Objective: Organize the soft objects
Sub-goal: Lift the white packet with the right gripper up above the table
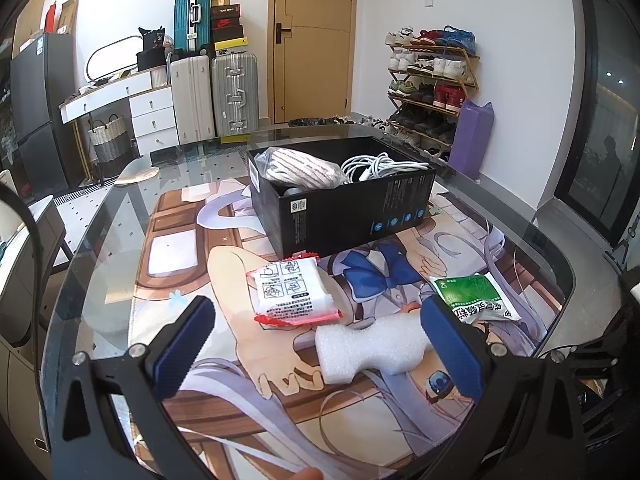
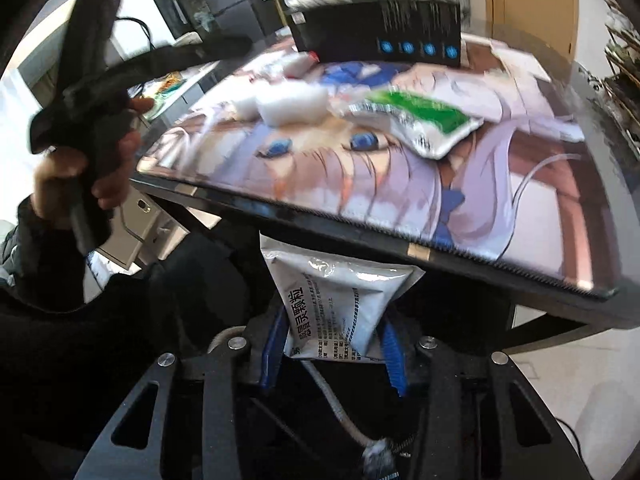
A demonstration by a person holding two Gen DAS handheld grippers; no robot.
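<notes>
The right hand-held gripper (image 2: 334, 354) is closed on a white sachet (image 2: 338, 300) with black print, its blue pads pressing both sides of the packet's lower end. The sachet hangs just below the near edge of the surface (image 2: 400, 240), off the printed mat (image 2: 320, 168).

The left hand-held gripper (image 1: 316, 344) hovers wide open over the mat, with nothing between its jaws. A white foam piece (image 1: 370, 350) lies near its right pad, a green-and-white sachet (image 1: 476, 296) just beyond that, and a red-edged white packet (image 1: 292, 292) sits further toward the middle. Behind them stands an open black box (image 1: 340, 204) holding a striped cloth bundle (image 1: 300, 168) on the left and coiled white cable (image 1: 384, 166) on the right.
</notes>
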